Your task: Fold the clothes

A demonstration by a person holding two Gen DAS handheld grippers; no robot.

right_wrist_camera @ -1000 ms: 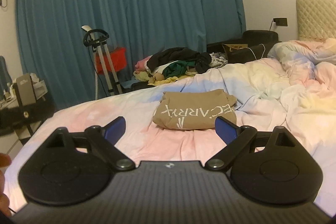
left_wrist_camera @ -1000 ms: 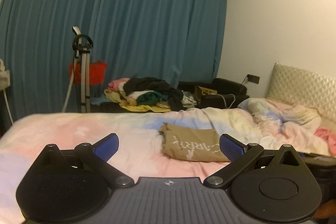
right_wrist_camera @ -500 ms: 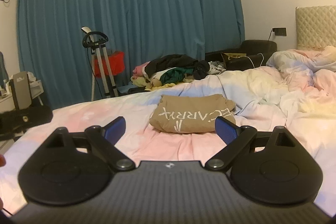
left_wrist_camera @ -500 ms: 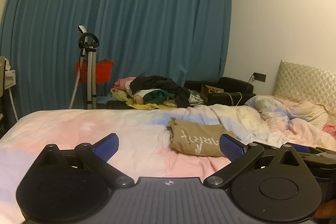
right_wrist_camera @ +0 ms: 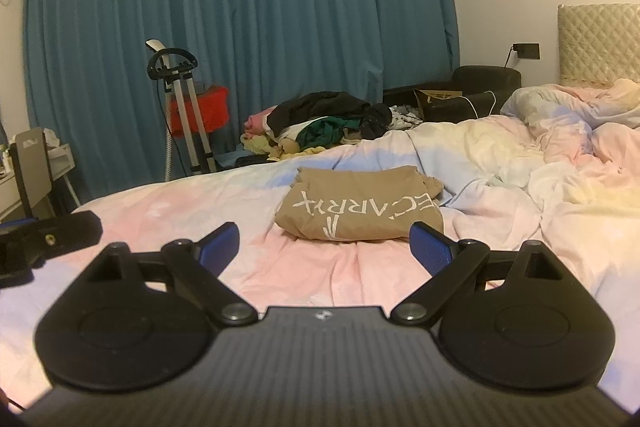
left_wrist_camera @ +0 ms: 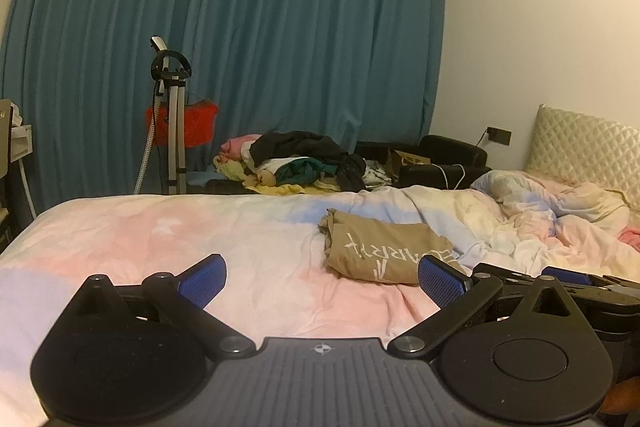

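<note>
Left wrist view: our left gripper (left_wrist_camera: 322, 281) hangs over the bed (left_wrist_camera: 140, 239), fingers spread wide and empty. Right of centre lies the folded tan T-shirt (left_wrist_camera: 384, 251), lettering up, apparently set down finished. Our right gripper (right_wrist_camera: 324, 243), equally wide and empty, faces it, both seemingly withdrawn.

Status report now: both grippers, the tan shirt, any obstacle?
Left gripper open, empty. Right gripper open, empty. Tan shirt lies folded on the bed, untouched. Nothing between grippers and shirt.
</note>
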